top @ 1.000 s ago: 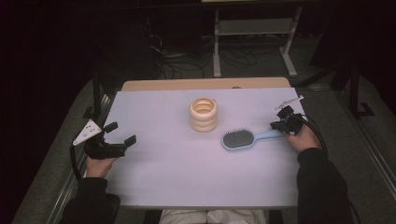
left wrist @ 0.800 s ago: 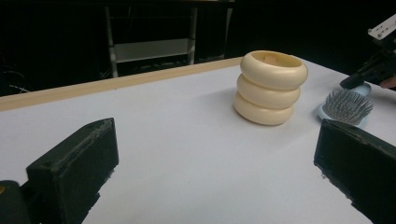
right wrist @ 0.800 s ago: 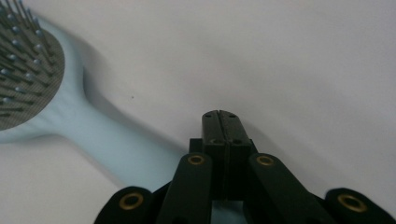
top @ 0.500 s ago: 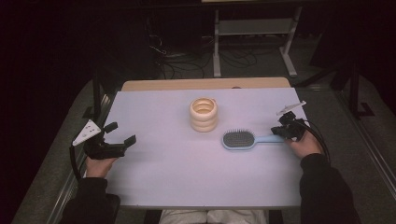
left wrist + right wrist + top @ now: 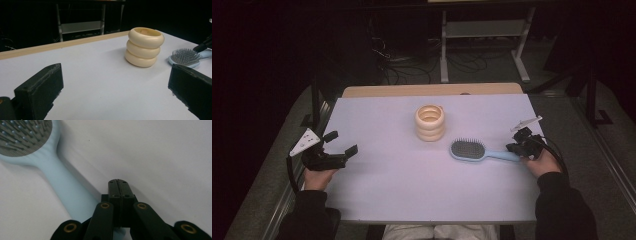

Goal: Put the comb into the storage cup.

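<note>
From above, the light-blue plastic hairbrush (image 5: 474,151) lies right of the cream ringed holder (image 5: 430,122), the left gripper (image 5: 346,146) spread and idle; up close, the right gripper (image 5: 117,181), pressed together beside the handle, should open, then straddle it squarely.

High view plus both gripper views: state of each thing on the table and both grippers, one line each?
hairbrush: flat on the table, bristles up, handle toward the right gripper, not gripped.
ring holder: upright, open top, standing alone.
left gripper: jaws wide open, nothing between them, at the table's left edge.
right gripper: jaws shut on nothing, beside the brush handle.
</note>
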Motion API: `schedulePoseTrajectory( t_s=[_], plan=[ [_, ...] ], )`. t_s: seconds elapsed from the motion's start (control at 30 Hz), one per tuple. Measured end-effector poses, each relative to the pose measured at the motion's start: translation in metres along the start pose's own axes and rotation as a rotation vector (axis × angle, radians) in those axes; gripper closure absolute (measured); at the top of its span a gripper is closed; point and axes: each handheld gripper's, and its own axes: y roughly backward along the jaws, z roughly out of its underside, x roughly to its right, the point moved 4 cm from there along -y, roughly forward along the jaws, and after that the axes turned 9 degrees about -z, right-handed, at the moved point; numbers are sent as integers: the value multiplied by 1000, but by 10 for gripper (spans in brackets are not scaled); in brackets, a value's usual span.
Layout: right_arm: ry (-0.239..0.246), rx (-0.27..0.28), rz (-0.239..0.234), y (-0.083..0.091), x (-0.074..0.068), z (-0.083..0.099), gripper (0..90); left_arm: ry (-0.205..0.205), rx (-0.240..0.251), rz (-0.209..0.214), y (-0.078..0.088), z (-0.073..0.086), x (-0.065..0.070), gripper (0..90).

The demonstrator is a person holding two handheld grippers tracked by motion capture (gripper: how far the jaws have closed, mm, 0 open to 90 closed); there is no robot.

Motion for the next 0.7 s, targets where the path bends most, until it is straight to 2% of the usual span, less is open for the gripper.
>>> schedulePoseTrajectory(
  t_s=[0.43, 0.7],
  plan=[
    [-18, -15, 6, 9, -18, 16, 889, -3, 0, 1, 1, 0, 0, 0],
    [8, -20, 4, 14, -32, 20, 889, -2, 3, 2, 1, -1, 1, 0]
  ],
)
